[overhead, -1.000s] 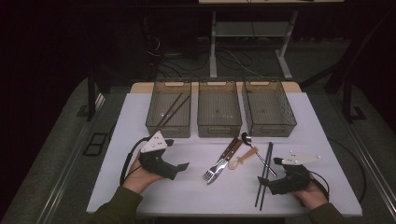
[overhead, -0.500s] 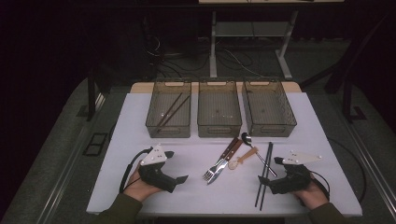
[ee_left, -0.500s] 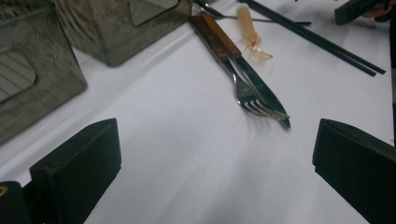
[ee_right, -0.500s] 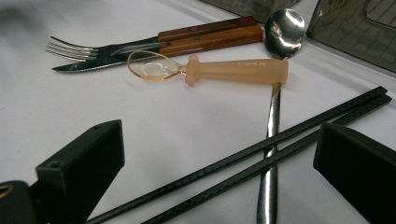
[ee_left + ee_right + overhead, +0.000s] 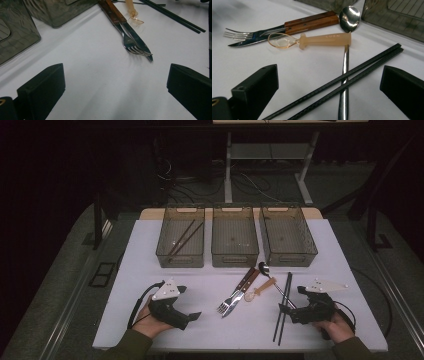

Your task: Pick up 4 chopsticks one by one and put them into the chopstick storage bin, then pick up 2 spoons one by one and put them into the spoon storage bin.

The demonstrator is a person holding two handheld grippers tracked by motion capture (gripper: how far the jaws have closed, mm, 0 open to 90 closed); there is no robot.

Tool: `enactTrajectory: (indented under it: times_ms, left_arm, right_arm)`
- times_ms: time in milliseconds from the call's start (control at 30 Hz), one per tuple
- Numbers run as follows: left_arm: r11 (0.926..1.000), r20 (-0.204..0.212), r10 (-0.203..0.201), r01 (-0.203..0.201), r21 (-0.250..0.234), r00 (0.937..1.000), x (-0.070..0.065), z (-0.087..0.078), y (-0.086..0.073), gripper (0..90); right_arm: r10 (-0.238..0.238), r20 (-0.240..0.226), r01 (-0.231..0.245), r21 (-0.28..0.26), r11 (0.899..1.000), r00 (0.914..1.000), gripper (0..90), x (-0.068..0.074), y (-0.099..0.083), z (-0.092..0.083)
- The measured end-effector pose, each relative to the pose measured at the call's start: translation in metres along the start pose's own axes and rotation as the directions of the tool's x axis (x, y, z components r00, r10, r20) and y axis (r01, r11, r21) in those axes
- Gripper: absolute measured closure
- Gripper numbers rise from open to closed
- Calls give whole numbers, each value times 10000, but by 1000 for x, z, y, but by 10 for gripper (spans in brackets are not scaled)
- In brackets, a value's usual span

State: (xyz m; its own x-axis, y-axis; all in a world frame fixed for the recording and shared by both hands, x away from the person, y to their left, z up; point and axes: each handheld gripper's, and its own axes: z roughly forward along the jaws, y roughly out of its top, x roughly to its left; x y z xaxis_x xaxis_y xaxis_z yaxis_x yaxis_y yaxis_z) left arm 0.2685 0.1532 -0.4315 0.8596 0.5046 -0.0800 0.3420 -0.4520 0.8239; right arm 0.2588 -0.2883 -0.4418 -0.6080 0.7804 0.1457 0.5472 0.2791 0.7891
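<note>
A wooden-handled fork [image 5: 227,304] and knife [image 5: 241,291] lie side by side mid-table. Right of them are a steel spoon [image 5: 263,268], a small amber plastic spoon [image 5: 260,290] and a pair of black chopsticks [image 5: 283,306]. My left gripper [image 5: 195,316] rests open near the front left, pointing right toward the fork [image 5: 130,43], with bare table between its jaws. My right gripper [image 5: 285,310] is open at the front right. In the right gripper view the black chopsticks [image 5: 352,75] cross the gap between its jaws, over the steel spoon's handle [image 5: 344,82]; nothing is gripped.
Three clear grey bins stand in a row at the back: left bin [image 5: 180,262] holding brown chopsticks [image 5: 182,237], middle bin [image 5: 235,261], right bin [image 5: 289,261]. The white table [image 5: 145,270] ends close in front of both hands. Cables trail from each gripper.
My left gripper has drawn back toward the near edge and lowered, still open. The right gripper has barely shifted. The cutlery has not moved.
</note>
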Motion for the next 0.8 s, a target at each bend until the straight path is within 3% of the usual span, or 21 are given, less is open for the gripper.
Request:
enactTrajectory:
  times_ms: [200, 367, 567, 800]
  left_arm:
    - [10000, 51, 39, -39, 45, 10000, -1, 1, 0, 7]
    - [10000, 81, 0, 0, 65, 10000, -1, 1, 0, 7]
    - [10000, 75, -36, 36, 53, 10000, 0, 1, 0, 7]
    - [10000, 58, -73, 73, 40, 10000, -1, 2, 0, 7]
  right_arm:
    - [272, 446, -261, -264, 9993, 9986, 16, 0, 2, -1]
    - [480, 517, -471, -200, 9987, 9975, 16, -1, 3, 0]
    - [311, 466, -306, -95, 9995, 9984, 16, -6, 8, -2]
    - [408, 942, -421, 121, 9990, 9947, 17, -14, 18, -1]
